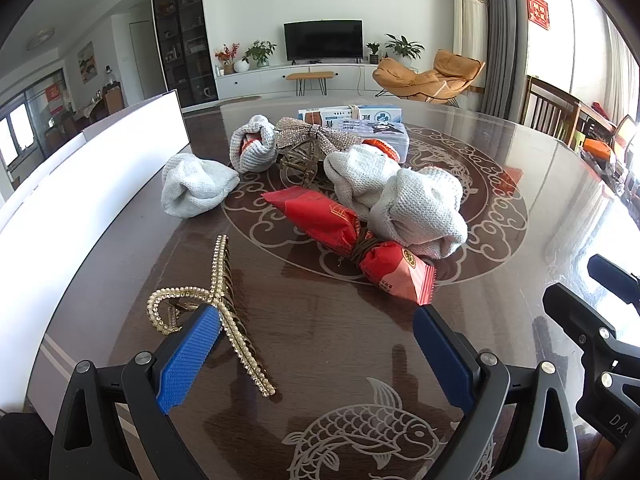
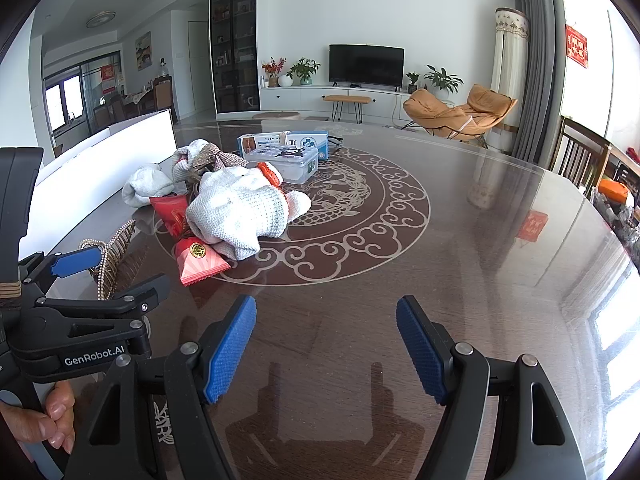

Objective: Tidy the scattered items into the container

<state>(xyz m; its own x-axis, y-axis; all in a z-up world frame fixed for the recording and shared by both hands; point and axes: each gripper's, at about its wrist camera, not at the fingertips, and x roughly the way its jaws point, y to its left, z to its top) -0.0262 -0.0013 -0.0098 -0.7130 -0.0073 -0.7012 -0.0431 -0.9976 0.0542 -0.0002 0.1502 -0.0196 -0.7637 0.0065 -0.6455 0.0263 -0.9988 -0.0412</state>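
Observation:
On the dark patterned table (image 1: pixel 320 340) lie a pearl-studded hair claw (image 1: pixel 218 280), a red candy-shaped packet (image 1: pixel 344 236), several white knitted gloves (image 1: pixel 420 212) and a rhinestone bow (image 1: pixel 308 136). My left gripper (image 1: pixel 316 356) stands open just above the table. Its left pad (image 1: pixel 188 360) is over the claw's hinge, and nothing is pressed between the pads. My right gripper (image 2: pixel 326 348) is open over bare table to the right of the pile, with nothing between its fingers. The right wrist view shows the left gripper (image 2: pixel 124 276) beside the claw (image 2: pixel 112 256), the packet (image 2: pixel 196 260) and the gloves (image 2: pixel 236 208).
A tall white box wall (image 1: pixel 80 200) runs along the table's left side (image 2: pixel 100 164). A clear lidded plastic box (image 2: pixel 288 160) and a blue-white carton (image 2: pixel 308 140) sit behind the pile. A hand (image 2: pixel 56 420) holds the left gripper's handle. Wooden chairs (image 2: pixel 580 156) stand at the right.

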